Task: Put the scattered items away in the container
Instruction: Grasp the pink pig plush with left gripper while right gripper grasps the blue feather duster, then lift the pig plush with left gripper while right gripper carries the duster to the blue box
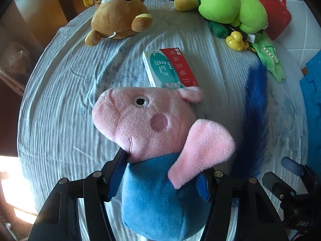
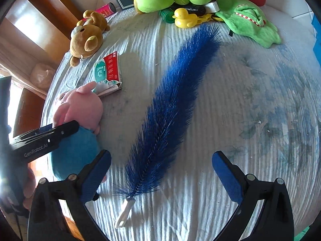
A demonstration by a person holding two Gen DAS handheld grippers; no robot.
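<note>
Between your L gripper (image 1: 160, 172) pads sits the pig (image 1: 152, 140), pinched at the blue body on the cloth (image 1: 60, 110). Squeeze firm, lift straight. R gripper (image 2: 161, 172) spread over the brush (image 2: 172, 104) stem; drop lower, then clamp. Container's not visible.

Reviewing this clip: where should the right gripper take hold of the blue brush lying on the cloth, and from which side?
Probably the white handle at the blue brush's near end, from above: it is narrow and rigid, the bristles are soft. The right gripper hangs open above it.
</note>
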